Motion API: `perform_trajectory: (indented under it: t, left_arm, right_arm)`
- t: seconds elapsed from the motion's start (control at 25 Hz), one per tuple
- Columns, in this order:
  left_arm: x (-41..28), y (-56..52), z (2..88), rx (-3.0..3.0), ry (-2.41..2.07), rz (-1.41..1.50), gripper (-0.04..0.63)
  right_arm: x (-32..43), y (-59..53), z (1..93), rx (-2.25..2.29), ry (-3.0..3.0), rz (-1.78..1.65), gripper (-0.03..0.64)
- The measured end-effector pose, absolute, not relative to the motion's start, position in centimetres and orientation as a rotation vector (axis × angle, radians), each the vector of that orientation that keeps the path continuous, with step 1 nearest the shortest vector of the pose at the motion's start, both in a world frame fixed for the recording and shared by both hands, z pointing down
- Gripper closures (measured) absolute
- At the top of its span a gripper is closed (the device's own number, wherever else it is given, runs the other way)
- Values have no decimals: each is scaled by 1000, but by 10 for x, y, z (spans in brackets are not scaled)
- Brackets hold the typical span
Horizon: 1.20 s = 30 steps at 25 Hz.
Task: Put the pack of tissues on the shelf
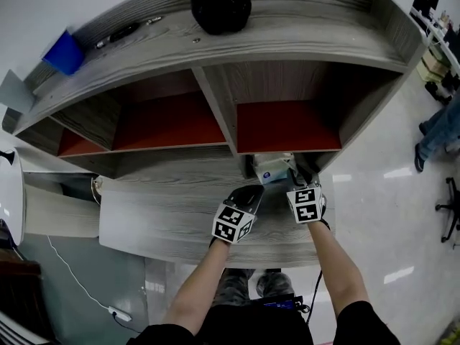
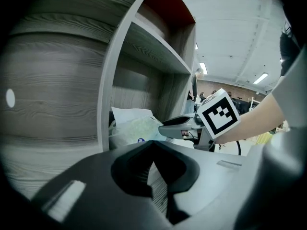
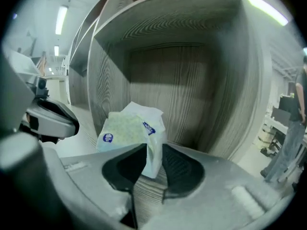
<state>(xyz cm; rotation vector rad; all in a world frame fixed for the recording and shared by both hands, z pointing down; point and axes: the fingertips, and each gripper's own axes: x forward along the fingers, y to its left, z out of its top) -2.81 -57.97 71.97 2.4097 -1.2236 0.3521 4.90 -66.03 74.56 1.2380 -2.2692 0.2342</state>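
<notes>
The pack of tissues (image 3: 132, 133), white and pale green with a blue round logo, stands upright on the grey wooden shelf (image 1: 172, 207), inside its lower right compartment (image 3: 192, 80). From above, the pack (image 1: 273, 169) shows just under the compartment's front edge. My right gripper (image 3: 152, 159) is open, with the pack's near corner between its jaws. From the head view the right gripper (image 1: 296, 175) sits at the pack's right side. My left gripper (image 2: 153, 150) is shut and empty, just left of the pack (image 2: 134, 128); it is also in the head view (image 1: 250, 191).
On top of the shelf stand a black pot (image 1: 219, 4), a blue box (image 1: 65, 52) and a dark pen-like thing (image 1: 118, 33). The upper compartments have red backs (image 1: 287, 124). A person's legs (image 1: 438, 131) and a chair (image 1: 451, 207) are at the right. A cable and power strip (image 1: 118, 313) lie on the floor.
</notes>
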Motion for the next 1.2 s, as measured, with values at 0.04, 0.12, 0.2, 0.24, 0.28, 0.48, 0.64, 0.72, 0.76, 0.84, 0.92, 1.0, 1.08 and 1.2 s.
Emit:
perform_trajectory:
  t: [0.04,0.12,0.2,0.24,0.28,0.48,0.64,0.72,0.76,0.84,0.92,1.0,1.08,1.2]
  left_arm:
    - [-29,-578,718,2404,-1226,347,595]
    - [-29,-574,714,2396,-1228,343,595]
    - [-30,-570,712,2390,-1229,348,595]
    - [-30,-568,710,2387,-1230,350,595]
    - [-30,-566,708,2384,-1231,353,595]
    - [-35,-553,691,2374,-1227,343,595]
    - [-37,-545,671,2389,-1214,316,595]
    - [-36,-543,661,2403,-1196,297,595]
    - [-35,-541,655,2411,-1187,285,595]
    - [-34,-538,643,2428,-1169,258,595]
    - [-34,-535,630,2443,-1158,230,595]
    - [-35,-534,617,2458,-1154,203,595]
    - [-36,-535,605,2473,-1154,184,595]
    - [-38,-530,593,2490,-1148,180,595]
  right_arm:
    - [50,-657,742,1231,-2277,244,525]
    - [52,-652,738,1211,-2290,265,516]
    - [54,-648,735,1186,-2298,288,502]
    - [54,-646,733,1175,-2301,300,491]
    - [54,-644,730,1166,-2304,309,486]
    - [60,-622,708,1121,-2326,347,483]
    - [64,-597,683,1058,-2364,320,505]
    - [67,-589,668,1050,-2384,300,565]
    - [69,-586,661,1052,-2392,293,590]
    - [71,-580,646,1052,-2408,291,612]
    - [69,-573,633,1038,-2426,295,612]
    - [66,-568,621,1030,-2446,294,612]
    - [63,-566,607,1036,-2472,299,612]
    - [61,-560,591,1062,-2504,326,612]
